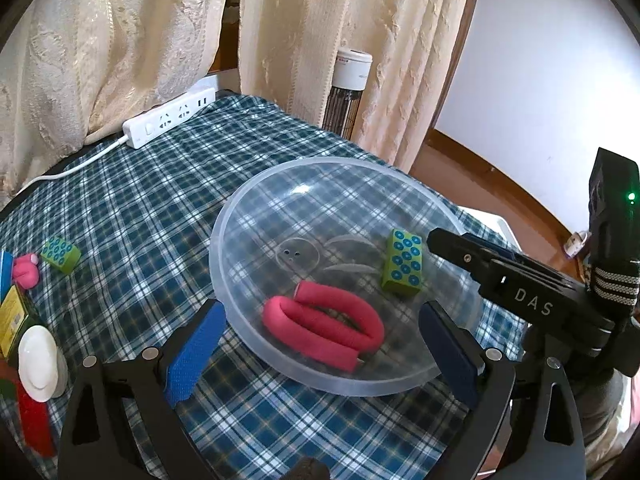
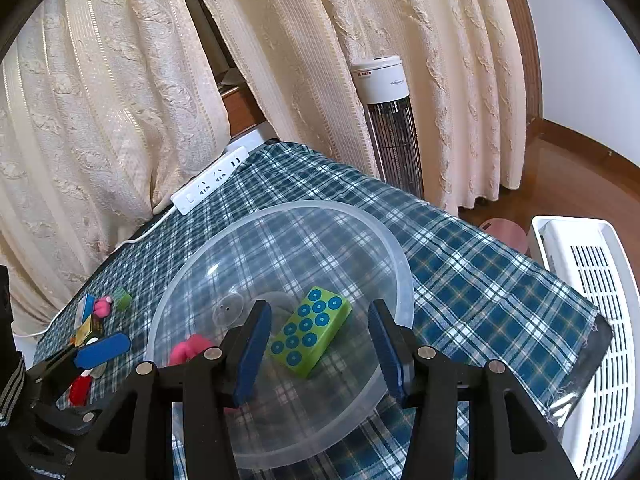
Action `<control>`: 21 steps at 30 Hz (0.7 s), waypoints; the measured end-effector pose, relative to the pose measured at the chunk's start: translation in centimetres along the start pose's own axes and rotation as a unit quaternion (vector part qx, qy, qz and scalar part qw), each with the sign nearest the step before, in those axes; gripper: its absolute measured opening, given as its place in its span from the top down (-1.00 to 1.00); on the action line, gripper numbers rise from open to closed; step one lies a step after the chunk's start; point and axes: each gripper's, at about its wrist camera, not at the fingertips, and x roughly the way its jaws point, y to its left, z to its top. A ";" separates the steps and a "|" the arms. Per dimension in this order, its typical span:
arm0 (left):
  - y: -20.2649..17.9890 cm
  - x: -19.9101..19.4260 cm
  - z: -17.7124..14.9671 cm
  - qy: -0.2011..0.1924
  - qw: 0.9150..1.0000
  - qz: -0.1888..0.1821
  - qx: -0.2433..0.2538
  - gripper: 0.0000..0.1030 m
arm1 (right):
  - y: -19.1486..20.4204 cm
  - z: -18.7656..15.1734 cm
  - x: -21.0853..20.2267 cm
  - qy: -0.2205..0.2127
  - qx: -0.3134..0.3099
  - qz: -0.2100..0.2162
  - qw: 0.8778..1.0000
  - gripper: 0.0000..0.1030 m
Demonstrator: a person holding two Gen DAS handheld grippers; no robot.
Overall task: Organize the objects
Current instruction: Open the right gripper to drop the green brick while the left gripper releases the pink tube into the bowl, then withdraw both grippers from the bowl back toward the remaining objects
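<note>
Bowl of clear plastic, round and wide [image 1: 340,264], is serving as the landmark for everything on the blue-and-white checked cloth [image 1: 160,184]. Two things are lying inside it: one pink foam curler bent into a loop [image 1: 324,328] at its near side, and one green rectangular block printed with blue dots [image 1: 402,262] toward its right side, its long axis running from the bowl's near wall to its far wall.

Outside the bowl, well to its left, the leftovers are waiting: one second green dotted block [image 1: 61,254], one small pink lump [image 1: 26,271], one white cap-shaped piece [image 1: 38,362], one yellow-and-green packet [image 1: 14,320] and something red [image 1: 34,420] that I cannot identify. A white power strip [image 1: 168,118] is sitting beyond the bowl's far left.

The left gripper [image 1: 320,344] is hovering at the bowl's near rim with its jaws standing wide and nothing between the pads; the curler is lying just ahead of them, untouched. The right gripper [image 2: 320,344] is hanging over the bowl's right half, jaws partly apart, the green block lying free in front of them and not pinched.

I am judging that the next pick belongs to the left hand, since the remaining things are all lying on the bowl's left, far nearer to it than to the right hand
</note>
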 end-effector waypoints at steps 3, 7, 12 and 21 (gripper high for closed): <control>0.1 -0.2 -0.3 0.003 1.000 0.007 0.001 -0.90 | 0.1 -0.1 -0.1 0.000 -0.001 0.001 1.000 -0.04; 0.5 -0.6 -0.8 0.005 1.000 0.019 -0.001 -0.90 | 0.5 -0.3 -0.4 0.000 -0.005 0.002 1.000 -0.04; 1.5 -1.4 -1.4 0.003 0.999 0.029 -0.013 -0.90 | 1.3 -0.6 -0.6 -0.002 -0.011 0.004 1.000 -0.12; 4.2 -3.0 -2.8 0.000 0.997 0.063 -0.044 -0.90 | 3.4 -1.2 -0.5 0.004 -0.028 0.013 0.999 -0.15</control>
